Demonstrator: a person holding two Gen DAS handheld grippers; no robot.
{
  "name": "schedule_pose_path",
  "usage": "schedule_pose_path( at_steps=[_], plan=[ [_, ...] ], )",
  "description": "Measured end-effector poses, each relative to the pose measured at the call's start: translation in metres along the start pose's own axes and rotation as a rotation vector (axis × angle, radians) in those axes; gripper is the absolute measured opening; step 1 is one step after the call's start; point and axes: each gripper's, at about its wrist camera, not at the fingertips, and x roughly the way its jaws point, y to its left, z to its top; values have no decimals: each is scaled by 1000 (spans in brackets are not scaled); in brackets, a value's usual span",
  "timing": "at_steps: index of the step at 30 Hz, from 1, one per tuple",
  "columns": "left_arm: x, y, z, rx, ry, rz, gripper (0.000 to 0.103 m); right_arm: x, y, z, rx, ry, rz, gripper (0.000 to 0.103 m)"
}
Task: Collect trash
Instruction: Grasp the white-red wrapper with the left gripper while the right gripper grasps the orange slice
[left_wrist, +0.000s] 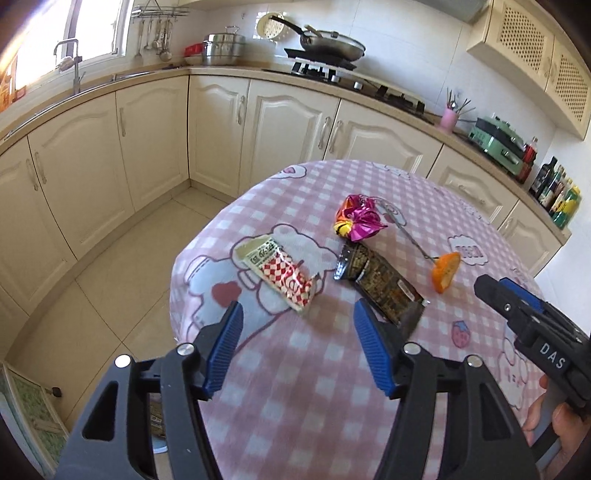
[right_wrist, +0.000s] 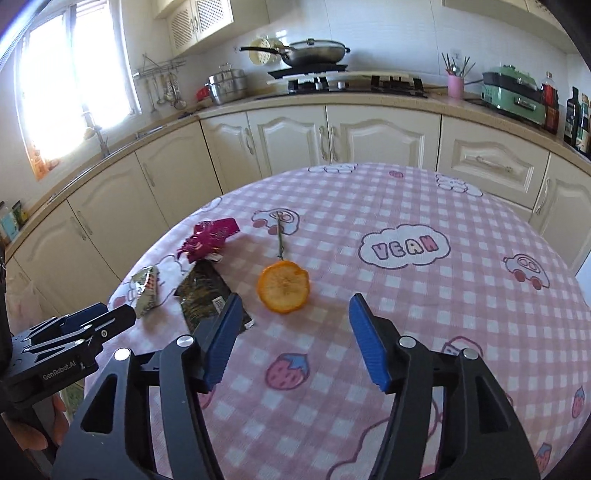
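Left gripper (left_wrist: 298, 326) spread wide, nothing held, red-checked wrapper (left_wrist: 281, 274) just beyond it on the table (left_wrist: 332, 387), right gripper (right_wrist: 295, 321) also wide and empty, orange slice (right_wrist: 283, 287) just ahead, dark wrapper (right_wrist: 207, 295) to its left.

I see four scraps flat on the desk: a red-checked wrapper (left_wrist: 282, 275), a dark foil packet (left_wrist: 376, 286) beside it, crumpled magenta foil (left_wrist: 360, 218) behind, an orange peel (right_wrist: 283, 287) apart.
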Motion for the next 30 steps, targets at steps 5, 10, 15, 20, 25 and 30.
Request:
schedule_pose_path(
  at_steps=[5,10,15,20,25,30],
  plan=[
    [23,-1,15,3,26,14,61,22,2,7,-10,50,3,66],
    [36,3,21,6,40,11,28,40,5,13,-19,93,3,66],
    [30,3,20,4,13,-29,16,41,3,13,-26,98,-1,34],
    [4,6,13,-10,-25,-82,15,14,4,14,-18,8,-44,31],
    [-34,14,9,-20,-88,-97,15,-20,18,17,-9,-71,-9,31],
    [-72,33,1,-54,-137,-91,15,-48,59,18,-66,-105,73,31]
  ],
)
